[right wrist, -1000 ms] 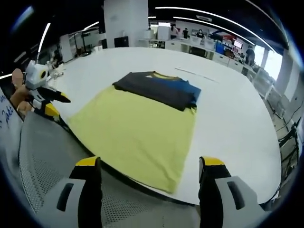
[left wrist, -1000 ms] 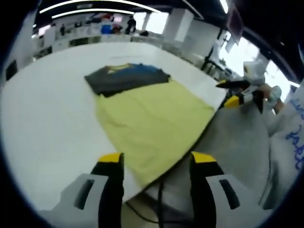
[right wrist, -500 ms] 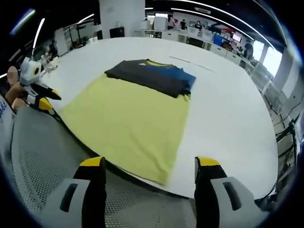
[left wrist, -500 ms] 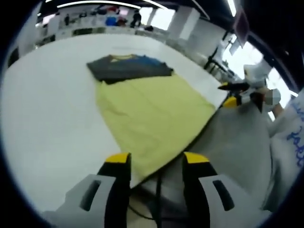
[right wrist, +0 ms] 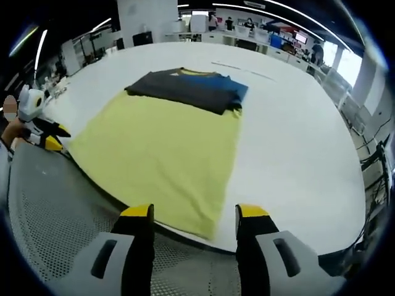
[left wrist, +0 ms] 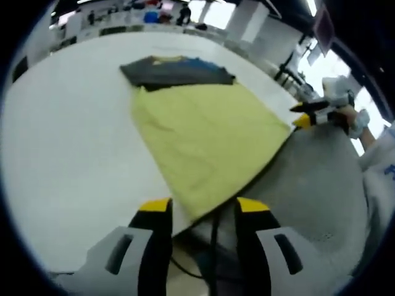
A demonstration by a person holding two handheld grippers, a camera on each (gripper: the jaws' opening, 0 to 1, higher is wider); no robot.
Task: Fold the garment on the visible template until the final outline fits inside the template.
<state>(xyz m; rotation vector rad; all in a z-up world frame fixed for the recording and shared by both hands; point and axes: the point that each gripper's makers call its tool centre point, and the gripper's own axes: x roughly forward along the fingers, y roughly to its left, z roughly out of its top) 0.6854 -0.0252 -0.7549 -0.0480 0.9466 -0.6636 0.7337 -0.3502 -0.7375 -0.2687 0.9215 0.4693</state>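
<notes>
Jaws of the left gripper (left wrist: 202, 213) stand parted with nothing between them, poised above the near corner of the flat yellow rectangular template sheet (left wrist: 207, 139) where it reaches the edge of the broad white round-edged table (left wrist: 68, 142). In the left gripper view, the dark grey folded garment with blue and yellow showing at its top (left wrist: 176, 69) lies at the far end of the sheet, apparently overlapping its far edge; a thin dark cable (left wrist: 214, 243) hangs below the table edge between the jaws, and grey perforated mesh fabric (left wrist: 321, 185) fills the lower right. The right gripper (left wrist: 303, 115) enters from the right of this view, held just beside the sheet's other near corner; its jaw state is not legible from here. In the right gripper view, the right gripper (right wrist: 193, 216) has its jaws parted and empty over the near edge of the template sheet (right wrist: 157, 154), with the garment (right wrist: 185, 89) at the far end and the left gripper (right wrist: 50, 137) small at the left by the sheet's corner. Assessment: the garment appears already folded into a compact rectangle, narrower than the sheet, though whether its far edge lies wholly within the template outline cannot be confirmed at this distance. Remaining work, if any, is judged to be a final check or minor shift of the garment inward.
</notes>
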